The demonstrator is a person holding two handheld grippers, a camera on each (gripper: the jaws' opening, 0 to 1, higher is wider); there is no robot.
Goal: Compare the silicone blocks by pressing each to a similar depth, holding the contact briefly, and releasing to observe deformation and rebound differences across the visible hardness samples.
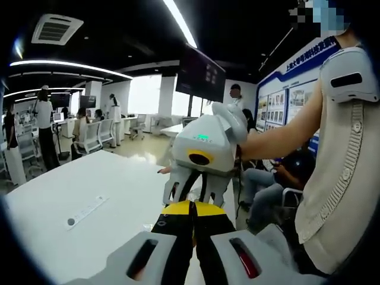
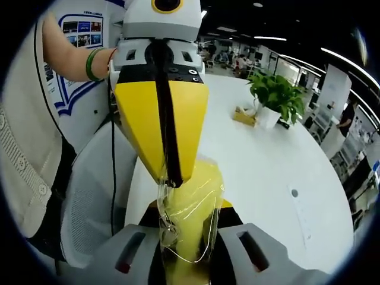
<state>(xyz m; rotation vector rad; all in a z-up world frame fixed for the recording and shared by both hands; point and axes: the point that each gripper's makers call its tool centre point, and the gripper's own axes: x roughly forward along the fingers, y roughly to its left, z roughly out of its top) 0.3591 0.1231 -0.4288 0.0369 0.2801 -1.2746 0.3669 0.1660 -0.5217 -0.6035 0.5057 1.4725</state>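
Yellow silicone block (image 2: 199, 202) in clear film clamped between jaws of right gripper (image 2: 190, 228), held up above white table (image 2: 267, 166), likely to steady it for a press. Left gripper (image 2: 172, 178) closed narrow, yellow jaws together, tip bearing on block's upper edge; film pinched or not, cannot tell

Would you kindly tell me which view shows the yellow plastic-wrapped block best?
The right gripper view: the yellow plastic-wrapped silicone block stands close up between the right tongs, with the left tongs pinching its wrap. The left gripper view is trained on the right gripper's back above a white table.
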